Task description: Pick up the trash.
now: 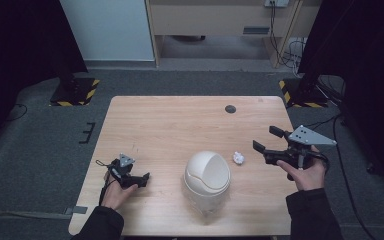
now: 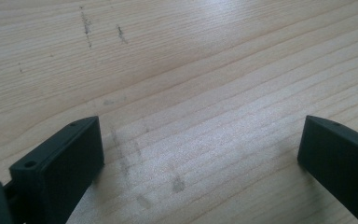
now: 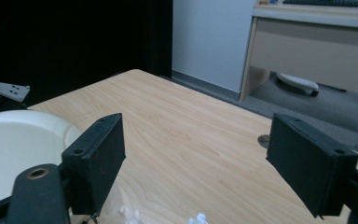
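Seen from above: one pale wooden table with rounded corners (image 1: 180,120), two hand-held black two-jaw grippers, one white domed bin with a swing lid (image 1: 207,176) and one small crumpled ball of white paper (image 1: 238,158). Domed bin standing near the table's front edge, roughly midway between the two hands; paper ball lying on the bare wood just beside it, toward the right hand, apart from the bin. One small dark round hole (image 1: 230,109) near the table's far edge. Left gripper (image 1: 142,179) held low at the front left of the table, jaws spread wide with nothing between them, bare wood grain and a few faint dark scuff marks (image 2: 86,23) showing between and beyond the jaws in its own view. Right gripper (image 1: 267,139) raised over the right edge of the table, grey three-cornered plate on top, jaws likewise parted and empty, pointing across the tabletop toward the bin. In the right gripper view, curved white top of the bin at lower left, scraps of white paper at the bottom edge, one beige desk (image 3: 317,42) on grey floor beyond the table.
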A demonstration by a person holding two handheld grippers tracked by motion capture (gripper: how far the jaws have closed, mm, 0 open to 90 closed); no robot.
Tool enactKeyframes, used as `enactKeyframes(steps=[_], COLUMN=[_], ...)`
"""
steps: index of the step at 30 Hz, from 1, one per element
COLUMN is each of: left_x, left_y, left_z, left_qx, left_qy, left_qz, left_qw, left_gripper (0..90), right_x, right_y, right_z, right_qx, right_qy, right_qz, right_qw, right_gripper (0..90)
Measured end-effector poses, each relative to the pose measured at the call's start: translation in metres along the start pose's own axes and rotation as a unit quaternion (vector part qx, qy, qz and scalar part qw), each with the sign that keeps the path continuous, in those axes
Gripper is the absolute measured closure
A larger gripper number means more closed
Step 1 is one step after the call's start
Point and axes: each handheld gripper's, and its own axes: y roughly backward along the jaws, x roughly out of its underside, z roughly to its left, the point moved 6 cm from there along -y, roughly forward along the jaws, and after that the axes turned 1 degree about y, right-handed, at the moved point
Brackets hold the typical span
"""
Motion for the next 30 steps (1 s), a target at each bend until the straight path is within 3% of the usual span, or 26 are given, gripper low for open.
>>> enactKeyframes(steps=[7, 14, 20, 26, 30], left_x=[0.000, 0.000, 0.000, 0.000, 0.000], left_y=[0.000, 0.000, 0.000, 0.000, 0.000], left_z=[0.000, 0.000, 0.000, 0.000, 0.000], left_qx=[0.000, 0.000, 0.000, 0.000, 0.000], left_qy=[0.000, 0.000, 0.000, 0.000, 0.000], left_qz=[0.000, 0.000, 0.000, 0.000, 0.000], left_qw=[1.0000, 1.0000, 1.0000, 1.0000, 1.0000], left_gripper=[0.0, 0.0, 0.0, 0.0, 0.0], right_x=[-0.010, -0.009, 0.000, 0.011, 0.025], right_y=[-0.002, -0.012, -0.021, -0.027, -0.036], right_z=[0.017, 0.039, 0.053, 0.060, 0.066], right_qx=[-0.024, -0.053, -0.079, -0.111, -0.124], right_qy=[0.005, 0.018, 0.016, -0.008, -0.005], right_qz=[-0.011, 0.000, 0.019, 0.029, 0.054], right_qw=[0.9996, 0.9984, 0.9966, 0.9933, 0.9908], right_gripper=[19.5, 20.7, 22.1, 23.1, 23.4])
